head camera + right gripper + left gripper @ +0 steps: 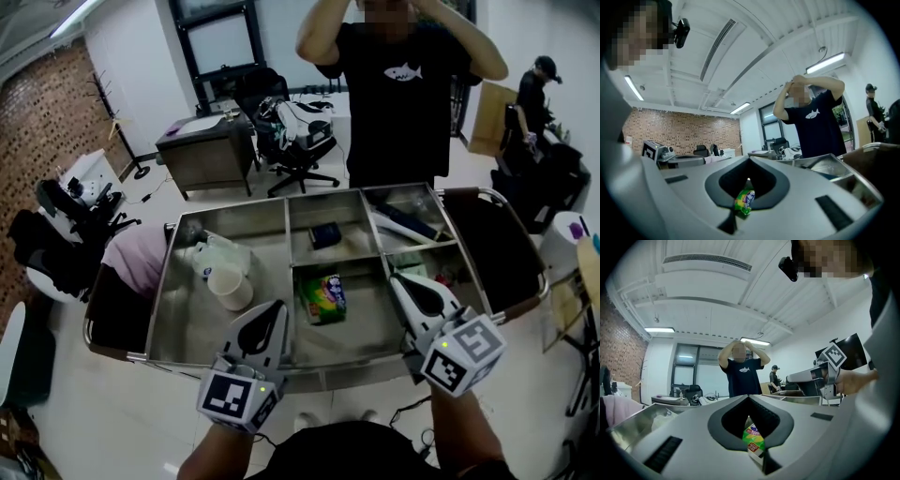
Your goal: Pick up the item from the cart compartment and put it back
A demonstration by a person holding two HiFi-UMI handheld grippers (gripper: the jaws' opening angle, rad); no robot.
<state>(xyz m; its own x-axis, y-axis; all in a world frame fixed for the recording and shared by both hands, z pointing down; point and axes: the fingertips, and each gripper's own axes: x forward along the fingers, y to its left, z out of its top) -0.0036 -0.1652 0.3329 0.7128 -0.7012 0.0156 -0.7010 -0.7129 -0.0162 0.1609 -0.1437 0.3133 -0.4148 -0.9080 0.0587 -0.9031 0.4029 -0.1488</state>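
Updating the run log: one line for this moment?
left gripper: shut | right gripper: shut | green snack packet: lying unheld in middle cart compartment

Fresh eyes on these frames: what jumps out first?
The steel cart fills the head view, with a bright green packet lying in its middle front compartment. The left gripper and right gripper hover shut over the near edge, both empty. A person in a black shirt stands behind the cart, arms raised.
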